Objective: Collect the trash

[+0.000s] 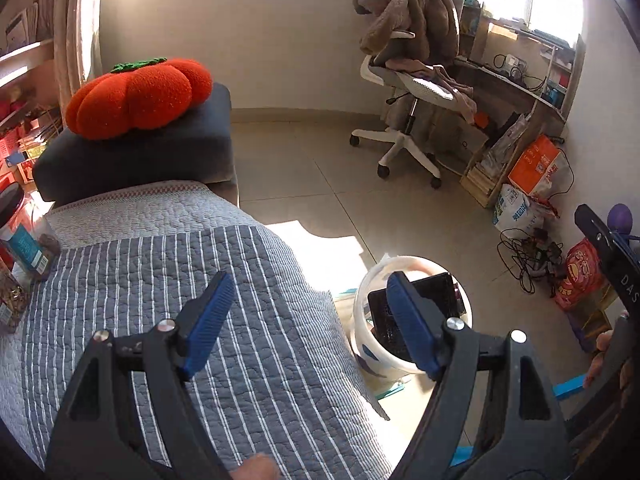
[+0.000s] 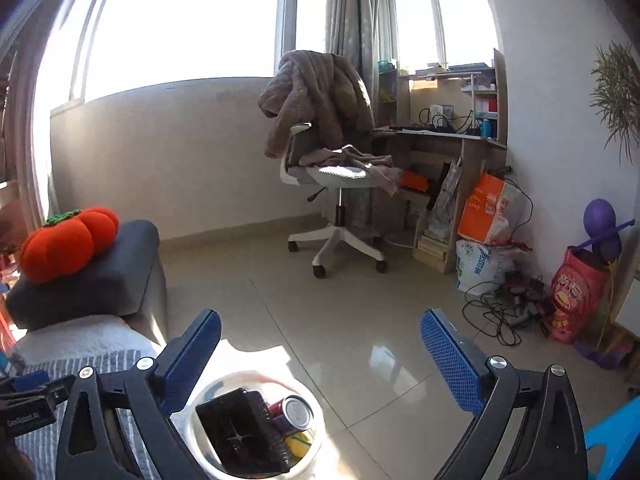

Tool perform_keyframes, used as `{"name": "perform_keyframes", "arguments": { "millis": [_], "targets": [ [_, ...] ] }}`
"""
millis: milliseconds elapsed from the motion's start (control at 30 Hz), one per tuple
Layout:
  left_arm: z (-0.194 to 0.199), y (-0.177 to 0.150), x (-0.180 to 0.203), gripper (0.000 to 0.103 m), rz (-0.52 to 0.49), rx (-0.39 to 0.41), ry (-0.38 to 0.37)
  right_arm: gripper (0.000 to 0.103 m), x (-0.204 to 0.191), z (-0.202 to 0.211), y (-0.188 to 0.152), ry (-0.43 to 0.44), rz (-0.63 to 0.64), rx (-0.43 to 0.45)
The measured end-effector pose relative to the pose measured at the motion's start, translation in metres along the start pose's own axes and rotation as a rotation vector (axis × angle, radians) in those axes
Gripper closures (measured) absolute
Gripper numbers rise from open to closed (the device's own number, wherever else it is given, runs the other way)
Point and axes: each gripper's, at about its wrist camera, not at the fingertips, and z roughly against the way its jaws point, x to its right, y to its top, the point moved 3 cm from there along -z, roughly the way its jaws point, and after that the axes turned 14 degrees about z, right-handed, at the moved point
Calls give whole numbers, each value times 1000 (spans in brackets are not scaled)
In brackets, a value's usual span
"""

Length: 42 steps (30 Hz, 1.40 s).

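Observation:
A white trash bin [image 1: 362, 300] stands on the floor beside the sofa; it also shows in the right wrist view [image 2: 316, 412]. In it lie a black plastic tray [image 2: 236, 428], a red drink can [image 2: 294, 410] and something yellow [image 2: 300, 442]. My left gripper [image 1: 310, 316] is open and empty, over the sofa edge with its right finger in front of the bin. My right gripper [image 2: 320, 344] is open and empty, above the bin. The right gripper's body shows at the right edge of the left wrist view [image 1: 612, 264].
A sofa with a grey striped quilt [image 1: 200, 280] fills the left, with an orange pumpkin cushion [image 1: 140, 96] on its armrest and snack jars [image 1: 28, 240] at far left. An office chair [image 2: 332, 184], desk [image 2: 444, 136], bags [image 2: 484, 208] and cables [image 2: 504, 304] stand at right.

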Motion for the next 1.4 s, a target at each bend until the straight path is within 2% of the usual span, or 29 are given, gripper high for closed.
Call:
{"name": "perform_keyframes", "arguments": {
  "millis": [33, 67, 133, 167, 200, 267, 400, 467, 533, 633, 767, 967, 1400],
  "targets": [
    [21, 4, 1, 5, -17, 104, 5, 0, -4, 10, 2, 7, -12, 17],
    [43, 5, -1, 1, -23, 203, -3, 0, -8, 21, 3, 12, -25, 32],
    [76, 3, -8, 0, -13, 365, -34, 0, -16, 46, 0, 8, -55, 70],
    [83, 1, -12, 0, -8, 395, -41, 0, -22, 57, -5, -1, -55, 75],
    [87, -2, -17, 0, -11, 387, -44, 0, -29, 64, -9, -7, -44, 68],
    [83, -9, -26, 0, -17, 305, -46, 0, -46, 73, -20, 3, -5, 27],
    [68, -35, -46, 0, 13, 178, -36, 0, -79, 88, -42, 86, 36, -35],
    [65, -48, -60, 0, 24, 152, -6, 0, -94, 100, -50, 104, 57, -19],
    [68, -58, -75, 0, 56, 146, 23, 0, -105, 108, -60, 77, 95, 7],
    [60, -62, -86, 0, 76, 82, 32, 0, -118, 111, -76, 54, 137, 18],
    [57, -70, -81, 0, 49, 64, 36, 0, -134, 109, -86, 73, 187, 7],
    [56, -81, -77, 0, 18, 59, 62, 0, -136, 104, -91, 89, 179, -12],
    [49, -82, -86, 1, 66, 3, 59, 0, -140, 102, -92, 99, 191, -14]
  ]
}}
